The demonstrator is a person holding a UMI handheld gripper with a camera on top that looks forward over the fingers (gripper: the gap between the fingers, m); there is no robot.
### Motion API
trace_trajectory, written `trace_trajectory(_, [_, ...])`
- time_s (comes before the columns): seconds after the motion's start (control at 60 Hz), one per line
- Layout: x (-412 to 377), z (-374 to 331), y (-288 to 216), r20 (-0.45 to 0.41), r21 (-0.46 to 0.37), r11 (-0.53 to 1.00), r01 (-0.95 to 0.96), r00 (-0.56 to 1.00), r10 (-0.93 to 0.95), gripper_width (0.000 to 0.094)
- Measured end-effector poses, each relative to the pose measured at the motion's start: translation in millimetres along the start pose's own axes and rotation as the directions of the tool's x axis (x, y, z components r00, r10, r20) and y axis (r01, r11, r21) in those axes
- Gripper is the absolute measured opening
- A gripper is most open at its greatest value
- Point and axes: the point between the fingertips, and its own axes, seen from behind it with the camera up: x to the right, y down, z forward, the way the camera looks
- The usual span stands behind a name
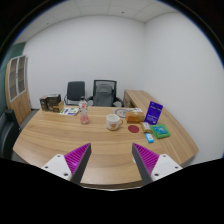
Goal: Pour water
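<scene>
— What's the tool [111, 160] doing?

— Its two fingers stand well apart with nothing between them. Each carries a ridged magenta pad [78, 157] on its inner face, tapering to a point, on a white body.

— And under it?

— A long wooden surface [60, 135], pale, smooth grain, with rounded ends and a seam running down its middle. Only bare wood lies between the fingers.

— Where's the thing for pouring?

— Well beyond the fingertips, at the far half of the surface: a clear pinkish cup or bottle [84, 112], upright and cylindrical. Whether it holds water I cannot tell. Right of it sits a round white bowl-like vessel [114, 122].

— Anything else out there?

— A purple upright box [154, 111], a flat teal packet [160, 131] beside it, and a brown carton [50, 102] at the far left end. Behind the surface, two dark office chairs [76, 92] with mesh backs stand against a plain white wall, and a wooden cabinet [17, 86] with glass doors stands at the left.
</scene>
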Motion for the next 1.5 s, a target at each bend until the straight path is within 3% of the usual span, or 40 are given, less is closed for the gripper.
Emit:
trace_trajectory(0.3, [-95.7, 82.0, 10.5, 0.072, -0.054, 0.998, 0.041, 0.997, -0.037, 0.0858])
trace_trajectory(0.433, [-157.4, 144.0, -3.2, 0.126, -0.011, 0.999, 0.040, 0.991, -0.038, 0.0858])
trace_trajectory(0.683, [-216.2, 299.0, -52.4, 0.096, 0.097, 0.995, -0.014, 0.995, 0.005, 0.0856])
trace_trajectory(0.967, [-213.1, 439.7, -74.0, 0.017, 0.135, 0.990, -0.050, 0.999, 0.049, 0.0840])
trace_trajectory(1.083, [-211.1, 465.8, -85.5, 0.005, 0.168, 0.984, -0.055, 0.998, 0.055, 0.0750])
trace_trajectory(1.2, [-213.3, 475.8, -92.1, 0.015, 0.190, 0.980, -0.053, 0.999, 0.051, 0.0501])
trace_trajectory(1.283, [-215.5, 477.4, -93.2, 0.032, 0.202, 0.977, -0.064, 0.998, 0.059, 0.0466])
trace_trajectory(1.367, [-216.8, 477.9, -93.1, 0.049, 0.207, 0.976, -0.073, 0.997, 0.065, 0.0366])
trace_trajectory(1.417, [-218.6, 477.0, -92.5, 0.058, 0.202, 0.976, -0.082, 0.996, 0.072, 0.0363])
trace_trajectory(1.433, [-219.3, 476.7, -92.4, 0.063, 0.200, 0.976, -0.082, 0.995, 0.071, 0.0321])
trace_trajectory(1.5, [-219.6, 469.4, -95.2, 0.079, 0.207, 0.973, -0.100, 0.993, 0.085, 0.0321])
